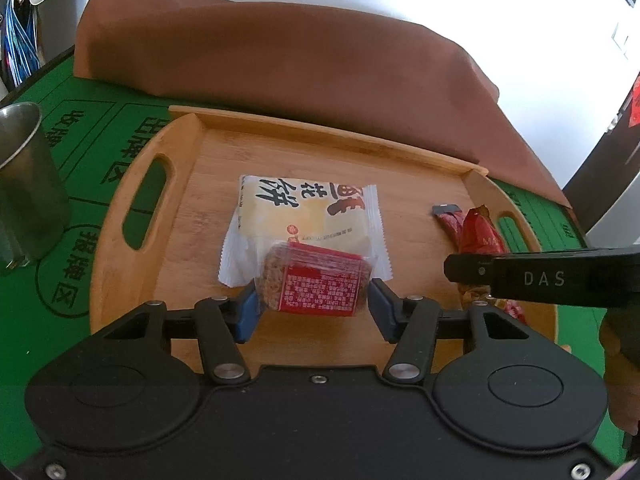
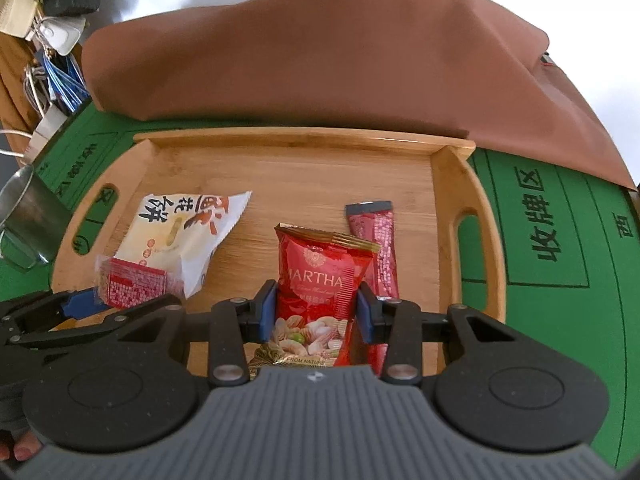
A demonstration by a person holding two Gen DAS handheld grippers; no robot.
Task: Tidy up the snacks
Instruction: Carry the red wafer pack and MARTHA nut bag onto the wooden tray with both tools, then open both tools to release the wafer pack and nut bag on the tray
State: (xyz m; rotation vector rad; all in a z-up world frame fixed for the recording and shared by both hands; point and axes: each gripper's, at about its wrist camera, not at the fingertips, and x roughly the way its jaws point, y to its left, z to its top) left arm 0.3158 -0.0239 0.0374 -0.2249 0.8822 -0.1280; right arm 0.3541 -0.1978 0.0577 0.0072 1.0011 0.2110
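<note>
A wooden tray [image 1: 320, 132] [image 2: 300, 138] with two handle slots lies on the green mat. My left gripper [image 1: 314, 310] is shut on a clear-wrapped snack block with a red label [image 1: 316, 284] [image 2: 132, 280]. It holds the block over the near edge of a white pastry packet [image 1: 304, 212] [image 2: 180, 232] that lies flat on the tray. My right gripper [image 2: 316, 314] is shut on a red MARTHA nut bag [image 2: 320, 280] [image 1: 480, 236], low over the tray's right half. Just behind the bag lies a dark red stick sachet [image 2: 376, 248] [image 1: 450, 220].
A steel cup [image 1: 24, 184] [image 2: 32, 212] stands on the green mat [image 2: 560, 240] left of the tray. A large brown cloth-covered bulk [image 1: 280, 60] [image 2: 320, 60] rises right behind the tray's far rim. Cables and clutter sit at the far left.
</note>
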